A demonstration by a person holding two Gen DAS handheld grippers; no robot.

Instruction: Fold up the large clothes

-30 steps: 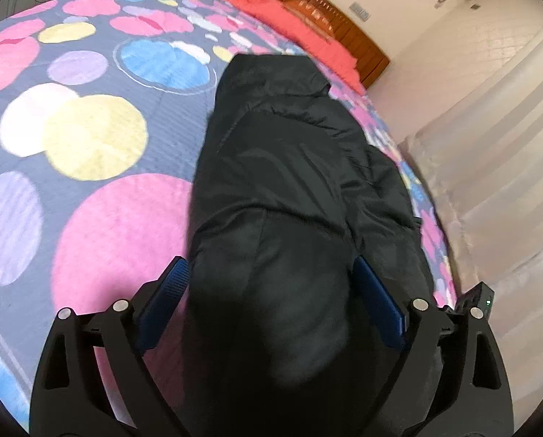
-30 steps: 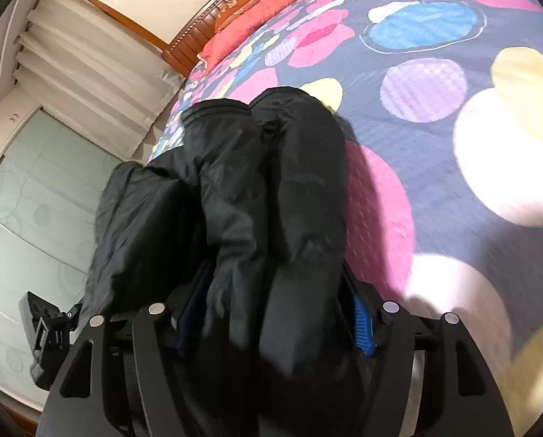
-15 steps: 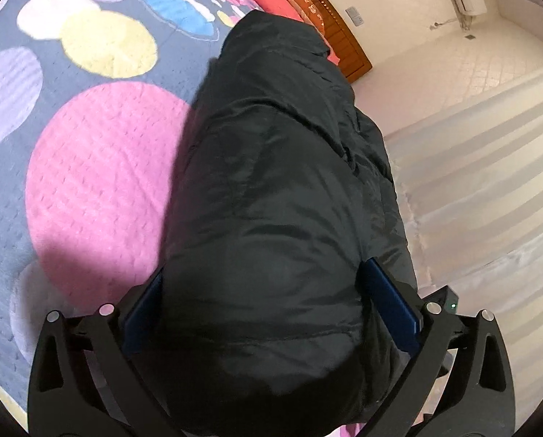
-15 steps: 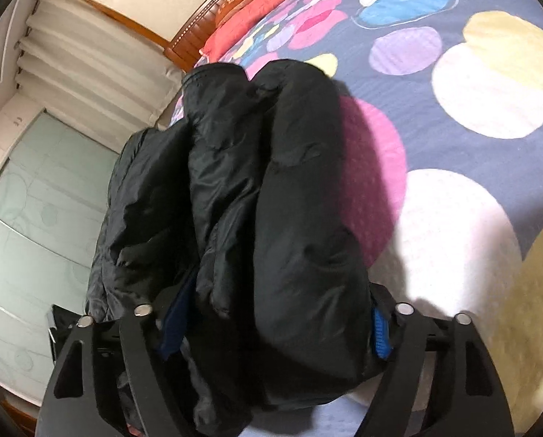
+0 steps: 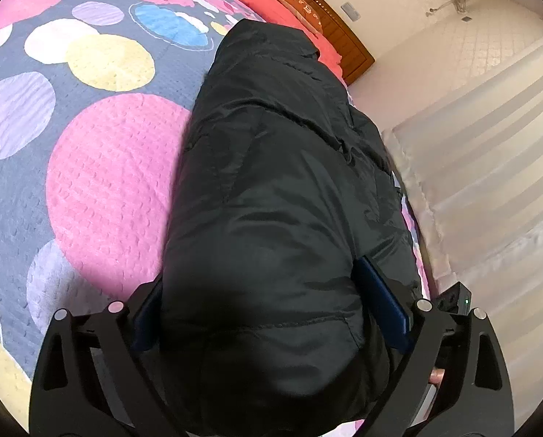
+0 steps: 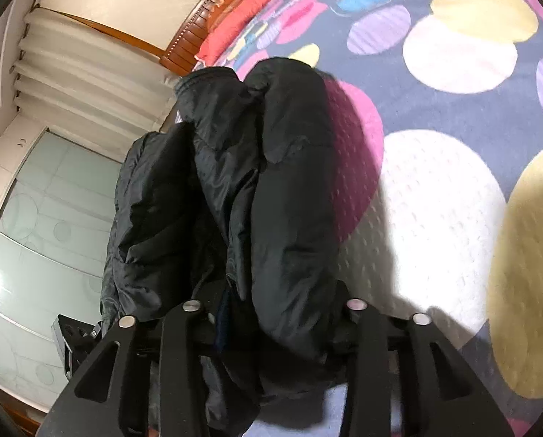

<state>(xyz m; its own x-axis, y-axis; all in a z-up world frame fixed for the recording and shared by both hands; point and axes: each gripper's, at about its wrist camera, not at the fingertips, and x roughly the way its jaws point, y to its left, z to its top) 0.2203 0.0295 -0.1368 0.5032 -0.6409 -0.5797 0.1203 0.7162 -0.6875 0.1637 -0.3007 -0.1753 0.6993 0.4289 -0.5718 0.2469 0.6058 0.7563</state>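
A black puffer jacket [image 5: 278, 200] lies bundled lengthwise on the bed's spotted cover [image 5: 107, 182], near the bed's right edge. In the left wrist view my left gripper [image 5: 260, 291] straddles the thick near end, its jaws wide and closing, and both blue pads [image 5: 380, 306] press into the fabric. In the right wrist view the jacket [image 6: 289, 189] shows as several puffy folds. My right gripper [image 6: 282, 302] is closing on the near end of the folds, which bulge over and hide its fingertips.
Red pillows [image 5: 271, 0] and a wooden headboard [image 5: 344, 32] stand at the far end of the bed. Pale curtains [image 5: 471, 182] hang beside it, with a frosted-glass wardrobe [image 6: 45, 255] further along. Part of the other gripper [image 5: 457, 300] shows at the jacket's right.
Both grippers have pushed forward and down, so the jacket fills more of each view. The right jaws have drawn closer together, squeezing the folds. The right view has rolled.
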